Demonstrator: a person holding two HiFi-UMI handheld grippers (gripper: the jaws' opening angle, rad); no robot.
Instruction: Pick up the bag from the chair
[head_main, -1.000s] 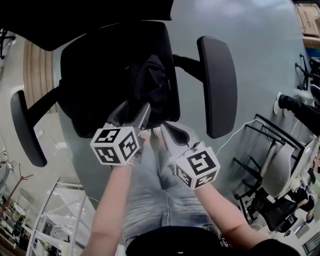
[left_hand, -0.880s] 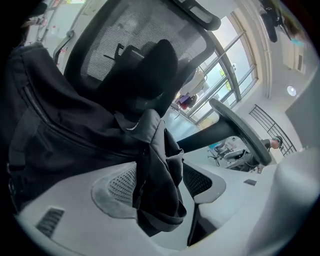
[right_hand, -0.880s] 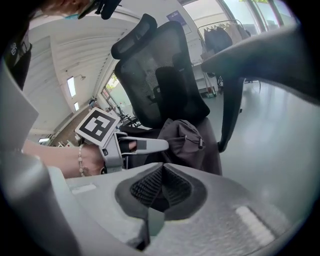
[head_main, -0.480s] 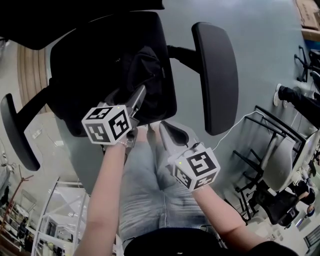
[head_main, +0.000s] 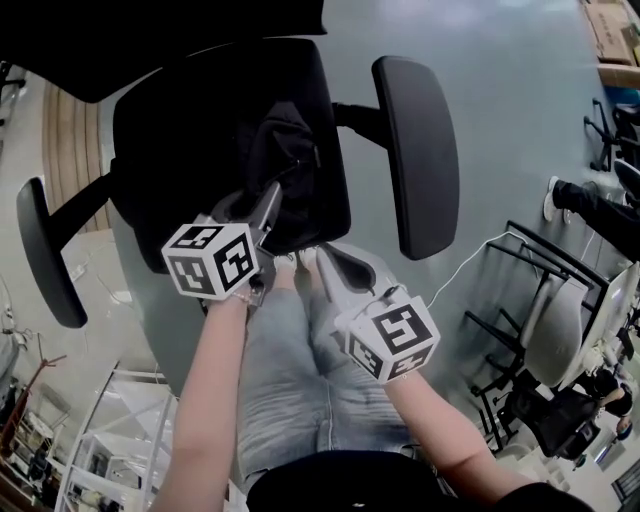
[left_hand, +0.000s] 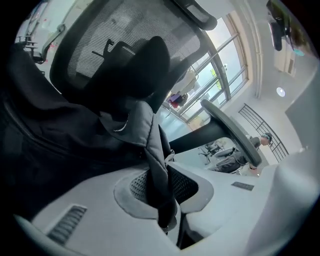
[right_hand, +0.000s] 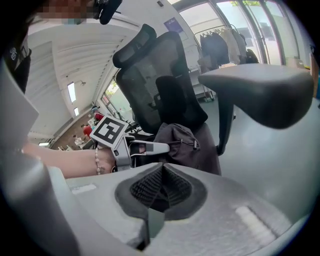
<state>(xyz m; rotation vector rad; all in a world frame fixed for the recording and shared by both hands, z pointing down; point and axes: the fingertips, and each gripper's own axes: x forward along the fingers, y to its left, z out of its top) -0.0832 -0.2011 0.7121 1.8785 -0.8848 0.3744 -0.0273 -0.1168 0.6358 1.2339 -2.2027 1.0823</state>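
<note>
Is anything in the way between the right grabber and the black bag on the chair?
No, nothing visible is in the way. The bag sits on the chair straight ahead of the right gripper, with only air between. The left gripper pinches the bag's fabric from the side, and the armrest is off to the right.

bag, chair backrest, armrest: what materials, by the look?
Bag: dark woven fabric, probably nylon, matte; it creases and folds softly where the left tongs pinch it.
Backrest: black mesh; light shows through the weave.
Armrest: smooth matte black pad, plastic or firm foam, cannot tell which.
</note>
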